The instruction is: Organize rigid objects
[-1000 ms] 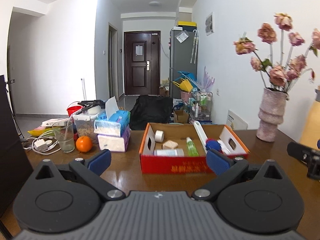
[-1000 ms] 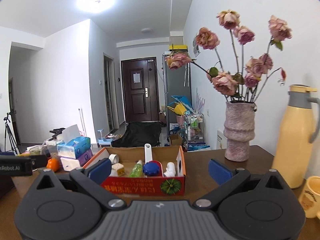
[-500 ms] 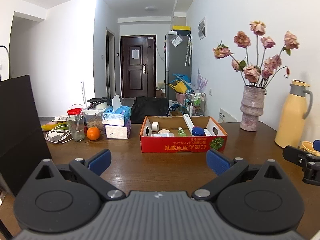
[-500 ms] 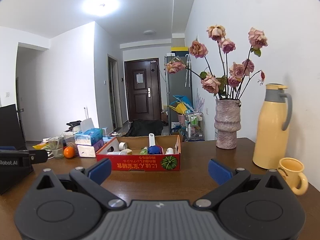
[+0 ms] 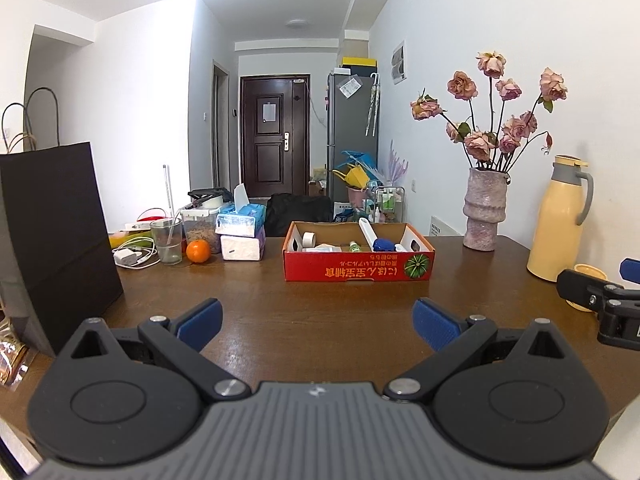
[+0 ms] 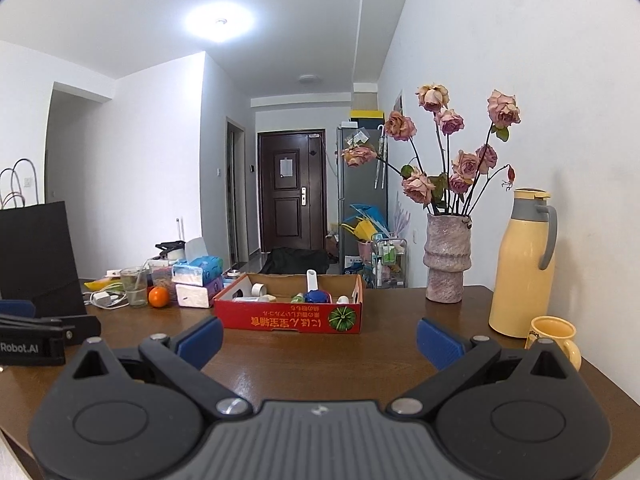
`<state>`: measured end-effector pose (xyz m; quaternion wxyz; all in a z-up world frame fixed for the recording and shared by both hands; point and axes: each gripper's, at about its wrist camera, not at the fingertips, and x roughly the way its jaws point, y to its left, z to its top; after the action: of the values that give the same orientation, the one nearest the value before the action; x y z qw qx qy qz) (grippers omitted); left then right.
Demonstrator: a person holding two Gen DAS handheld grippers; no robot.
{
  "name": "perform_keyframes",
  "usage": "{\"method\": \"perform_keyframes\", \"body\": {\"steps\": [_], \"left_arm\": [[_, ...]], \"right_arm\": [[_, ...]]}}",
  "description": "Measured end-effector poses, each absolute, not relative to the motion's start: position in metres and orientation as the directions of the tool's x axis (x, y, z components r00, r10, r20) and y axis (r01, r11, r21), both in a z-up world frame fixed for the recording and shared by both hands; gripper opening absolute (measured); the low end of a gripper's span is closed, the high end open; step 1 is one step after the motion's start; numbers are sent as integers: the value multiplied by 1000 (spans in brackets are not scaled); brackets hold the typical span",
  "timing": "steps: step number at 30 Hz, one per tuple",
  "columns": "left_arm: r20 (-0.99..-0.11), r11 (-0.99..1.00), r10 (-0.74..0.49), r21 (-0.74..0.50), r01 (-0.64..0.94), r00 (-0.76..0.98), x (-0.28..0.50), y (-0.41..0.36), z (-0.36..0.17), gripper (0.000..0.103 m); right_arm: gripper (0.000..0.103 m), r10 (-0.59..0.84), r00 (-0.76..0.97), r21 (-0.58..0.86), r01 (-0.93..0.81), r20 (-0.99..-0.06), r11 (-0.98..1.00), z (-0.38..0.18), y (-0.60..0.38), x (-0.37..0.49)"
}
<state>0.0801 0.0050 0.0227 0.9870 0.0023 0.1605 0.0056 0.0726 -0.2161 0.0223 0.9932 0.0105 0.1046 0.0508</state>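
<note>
Wooden table [image 5: 320, 320]: red box [image 5: 358, 270], vase [image 5: 484, 210], thermos [image 5: 560, 220].

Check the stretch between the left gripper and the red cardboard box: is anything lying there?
Nothing: in the left wrist view only bare brown table separates the open left gripper from the red cardboard box.

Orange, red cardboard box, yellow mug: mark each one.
orange [image 5: 198, 251], left wrist view, middle of the fruit.
red cardboard box [image 5: 358, 270], left wrist view, printed front wall.
yellow mug [image 6: 554, 333], right wrist view, side of the cup.
</note>
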Motion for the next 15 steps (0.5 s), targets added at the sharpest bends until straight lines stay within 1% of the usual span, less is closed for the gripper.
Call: {"method": "perform_keyframes", "body": {"steps": [15], "left_arm": [[-305, 1000, 4, -9, -7, 952, 52, 8, 22, 103]], "right_arm": [[103, 104, 976, 10, -104, -190, 995, 25, -210, 43]]}}
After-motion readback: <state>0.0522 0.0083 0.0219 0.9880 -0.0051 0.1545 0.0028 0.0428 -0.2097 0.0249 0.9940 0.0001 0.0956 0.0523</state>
